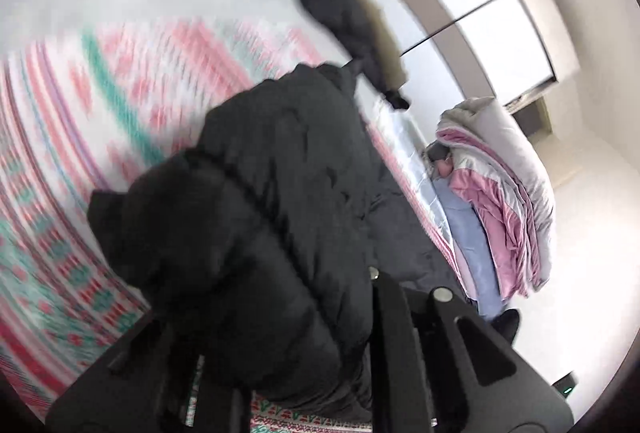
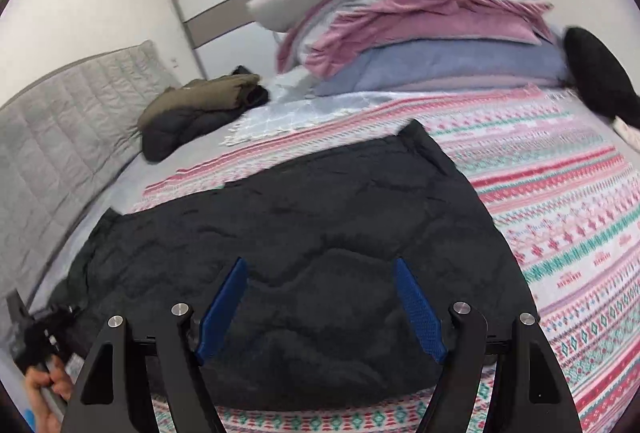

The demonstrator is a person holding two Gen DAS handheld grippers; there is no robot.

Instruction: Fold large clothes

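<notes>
your left tongs [image 1: 376, 313] are clamped on the black puffer jacket [image 1: 260, 201], lifting a fold of it. your right tongs [image 2: 320, 297] hang open above the jacket, spread on the patterned bedspread [image 2: 560, 193]. beyond, a stack of folded bedding [image 2: 420, 33].

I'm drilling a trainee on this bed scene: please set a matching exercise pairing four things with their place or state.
Things:
1. black puffer jacket
2. olive and black folded coat
3. stack of pink, grey and blue bedding
4. right gripper

Descriptions:
A. piled at the bed's far end
B. jaws open, nothing between
C. spread on the patterned bedspread
D. beside the grey quilted headboard

Pairs: 1-C, 2-D, 3-A, 4-B
</notes>
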